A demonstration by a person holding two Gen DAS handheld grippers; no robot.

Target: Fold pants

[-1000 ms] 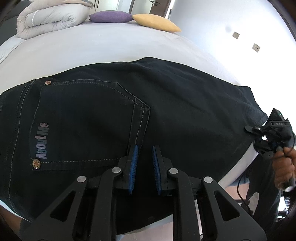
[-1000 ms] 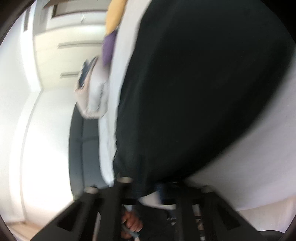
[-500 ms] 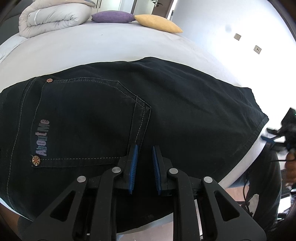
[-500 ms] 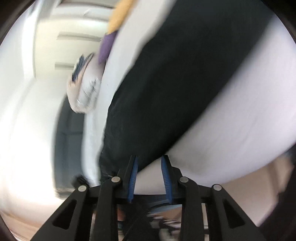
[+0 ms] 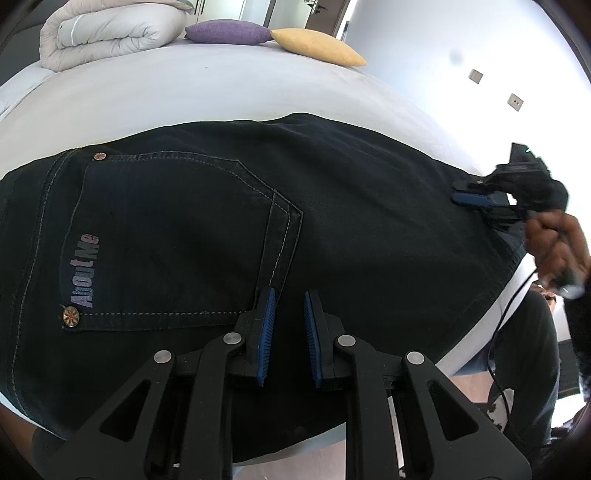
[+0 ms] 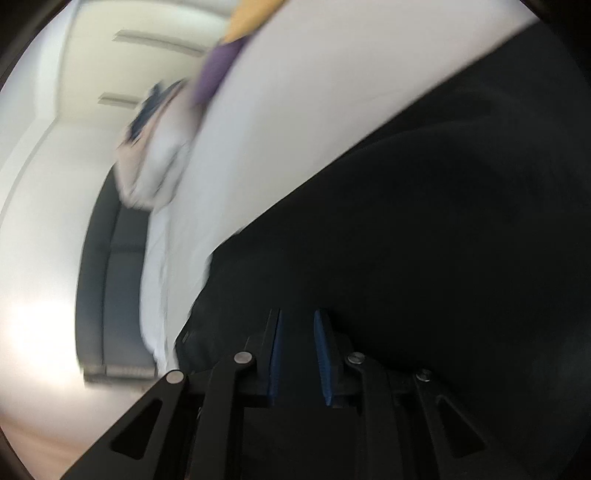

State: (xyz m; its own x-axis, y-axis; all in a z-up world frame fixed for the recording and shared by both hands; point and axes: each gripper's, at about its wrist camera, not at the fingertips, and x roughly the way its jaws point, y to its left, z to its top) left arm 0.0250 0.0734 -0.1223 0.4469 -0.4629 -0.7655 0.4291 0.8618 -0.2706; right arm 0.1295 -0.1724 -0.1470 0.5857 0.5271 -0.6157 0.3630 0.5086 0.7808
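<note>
Dark denim pants (image 5: 184, 221) lie flat across a white bed (image 5: 184, 92), back pocket with an "AboutMe" label facing up. My left gripper (image 5: 288, 317) sits low at their near edge beside the pocket corner, its blue pads a narrow gap apart with dark cloth filling the gap. At the pants' right end a hand (image 5: 557, 247) holds my right gripper (image 5: 467, 192), pads close together against the cloth. The right wrist view is blurred: the right gripper (image 6: 297, 332) is over the black pants (image 6: 443, 240), and I cannot tell whether cloth is pinched.
A rolled white duvet (image 5: 110, 29), a purple cushion (image 5: 225, 32) and a yellow cushion (image 5: 317, 46) lie at the far end of the bed. The person's dark-trousered legs (image 5: 528, 350) and a black cable stand off the bed's right edge. A dark headboard (image 6: 110, 295) shows on the left.
The right gripper left the hem, swung out past the bed's right edge with its jaws apart, then came back over the pants' right end. The left gripper and pants stayed put.
</note>
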